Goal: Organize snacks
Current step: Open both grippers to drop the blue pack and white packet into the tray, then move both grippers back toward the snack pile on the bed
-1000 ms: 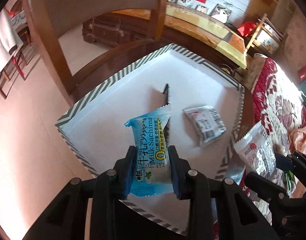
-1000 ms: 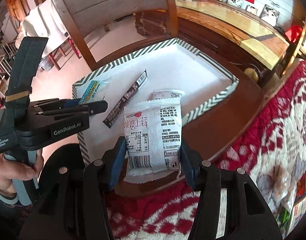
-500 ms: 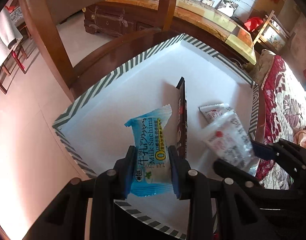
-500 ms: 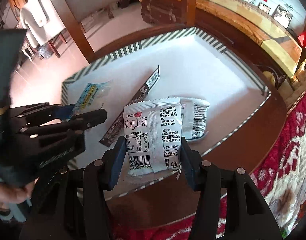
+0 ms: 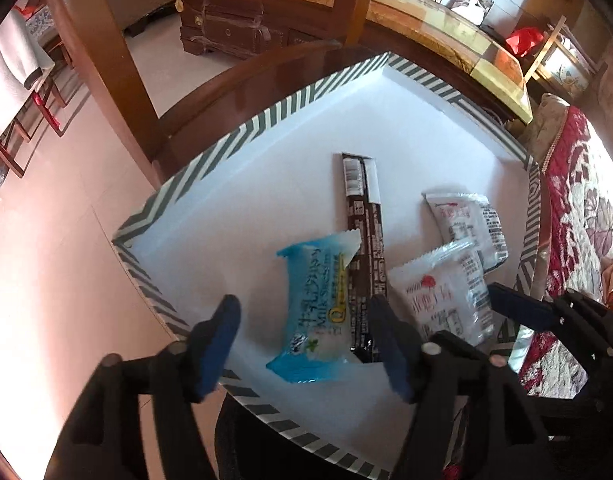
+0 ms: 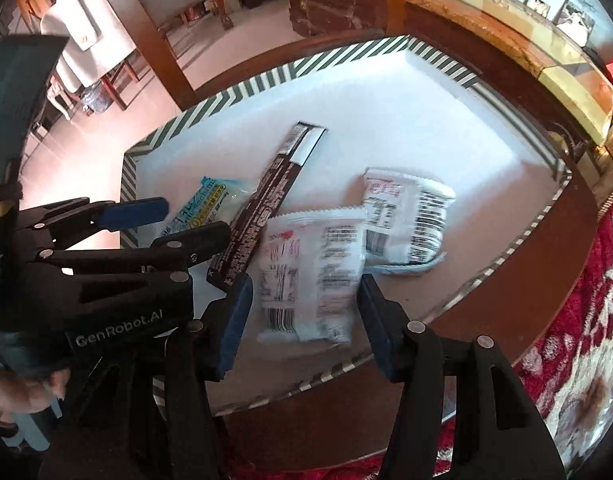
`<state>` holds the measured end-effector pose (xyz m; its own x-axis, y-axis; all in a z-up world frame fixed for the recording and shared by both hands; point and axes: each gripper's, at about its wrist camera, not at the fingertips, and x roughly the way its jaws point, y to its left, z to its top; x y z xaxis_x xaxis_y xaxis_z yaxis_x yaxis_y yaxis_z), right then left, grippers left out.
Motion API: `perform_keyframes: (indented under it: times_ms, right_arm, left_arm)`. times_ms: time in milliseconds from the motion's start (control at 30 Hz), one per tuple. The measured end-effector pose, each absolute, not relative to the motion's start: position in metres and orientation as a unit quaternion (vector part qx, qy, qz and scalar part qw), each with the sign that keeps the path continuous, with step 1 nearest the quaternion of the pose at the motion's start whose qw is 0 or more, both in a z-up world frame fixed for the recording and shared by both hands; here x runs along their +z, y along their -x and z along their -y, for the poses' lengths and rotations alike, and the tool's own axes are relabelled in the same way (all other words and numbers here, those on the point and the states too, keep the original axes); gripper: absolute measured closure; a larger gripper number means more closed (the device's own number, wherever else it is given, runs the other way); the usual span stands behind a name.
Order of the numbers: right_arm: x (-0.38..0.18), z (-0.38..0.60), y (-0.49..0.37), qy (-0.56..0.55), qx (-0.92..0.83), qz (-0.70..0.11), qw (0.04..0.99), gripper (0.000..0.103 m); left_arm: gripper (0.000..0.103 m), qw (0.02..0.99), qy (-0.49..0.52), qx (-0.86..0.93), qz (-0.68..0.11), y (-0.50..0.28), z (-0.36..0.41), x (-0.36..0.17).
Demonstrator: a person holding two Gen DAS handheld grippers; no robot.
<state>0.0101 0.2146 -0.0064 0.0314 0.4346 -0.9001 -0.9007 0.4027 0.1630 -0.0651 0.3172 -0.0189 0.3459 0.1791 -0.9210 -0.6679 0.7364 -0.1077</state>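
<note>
A white tray with a striped rim (image 5: 226,152) (image 6: 242,88) lies on a round wooden table. My left gripper (image 5: 306,344) hovers over its near edge, jaws opening. The blue Milk Sachima packet (image 5: 318,308) (image 6: 202,204) lies in the tray between the pads, touching neither. A brown stick pack (image 5: 362,240) (image 6: 266,208) lies beside it. My right gripper (image 6: 304,320) is also opening. The white strawberry packet (image 6: 310,276) (image 5: 442,300) sits blurred between its pads, clear of both. It overlaps a second white packet (image 6: 406,216) (image 5: 466,224).
A wooden chair (image 5: 106,60) stands behind the tray, at the table's far edge (image 6: 546,264). A red floral cloth (image 6: 586,340) covers the right side. A hand (image 6: 18,392) holds the left gripper's handle. A long wooden cabinet with photo frames (image 5: 446,32) lines the back.
Both grippers sank lower over the tray and their jaws parted. The blue packet left the left pads and lies by the brown stick. The white packet slipped free of the right pads.
</note>
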Motion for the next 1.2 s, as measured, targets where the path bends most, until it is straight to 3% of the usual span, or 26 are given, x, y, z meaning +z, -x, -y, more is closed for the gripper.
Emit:
perform_keyframes:
  times_ms: [233, 500, 1200]
  right_arm:
    - [0.014, -0.189, -0.011, 0.205, 0.49, -0.481, 0.698, 0.048]
    - [0.036, -0.144, -0.007, 0.162, 0.482, -0.459, 0.729, 0.048]
    - [0.031, 0.017, -0.033, 0.087, 0.376, -0.482, 0.786, 0.048]
  left_arm:
    - [0.018, 0.792, 0.232, 0.28, -0.49, 0.066, -0.311, -0.006]
    - [0.014, 0.811, 0.207, 0.263, -0.48, 0.055, -0.278, 0.009]
    - [0.012, 0.848, 0.121, 0.152, -0.493, 0.008, -0.139, 0.029]
